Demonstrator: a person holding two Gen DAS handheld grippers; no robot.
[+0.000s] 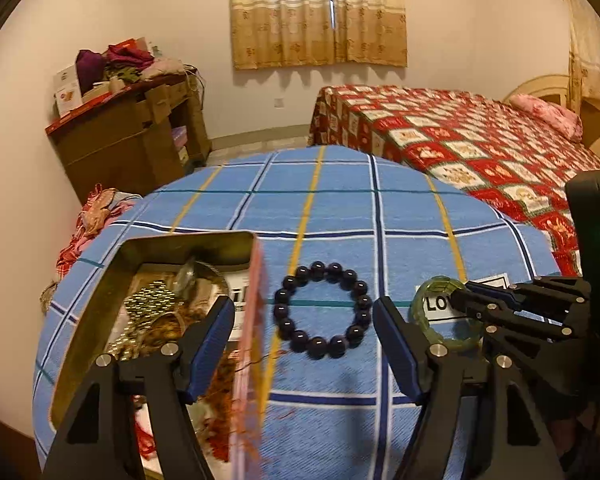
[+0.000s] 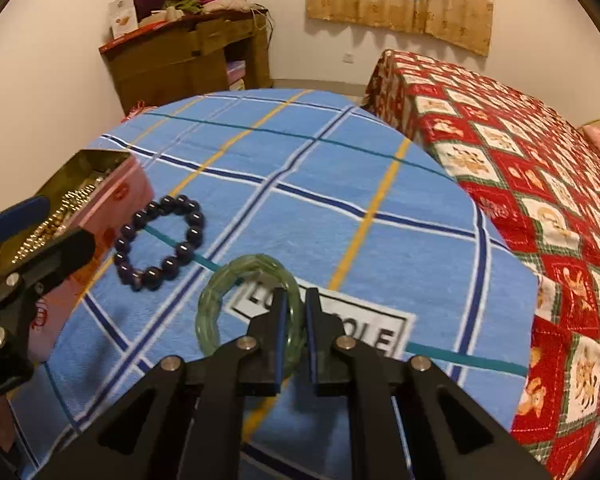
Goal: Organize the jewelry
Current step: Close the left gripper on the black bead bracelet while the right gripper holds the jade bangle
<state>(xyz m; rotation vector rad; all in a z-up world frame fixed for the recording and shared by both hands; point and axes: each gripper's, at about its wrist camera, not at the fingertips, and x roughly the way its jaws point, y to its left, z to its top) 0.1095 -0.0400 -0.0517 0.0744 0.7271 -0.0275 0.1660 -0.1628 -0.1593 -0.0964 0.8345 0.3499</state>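
On the blue checked cloth-covered bench (image 2: 380,184), the open pink metal tin (image 2: 116,196) of gold chains (image 1: 152,300) sits at nine o'clock. Just beside it, toward three o'clock, lies the dark round-bead bracelet (image 1: 322,310). The green translucent bangle (image 2: 216,292) lies at four o'clock of the beads, on a white printed label (image 2: 340,320). The red patchwork-quilted bed (image 2: 520,168) stands at two o'clock behind the bench.

I work in a home bedroom: a bed (image 1: 460,140) under a red patchwork quilt, a curtained window (image 1: 318,12), a wooden cabinet (image 1: 128,136) piled with clothes.
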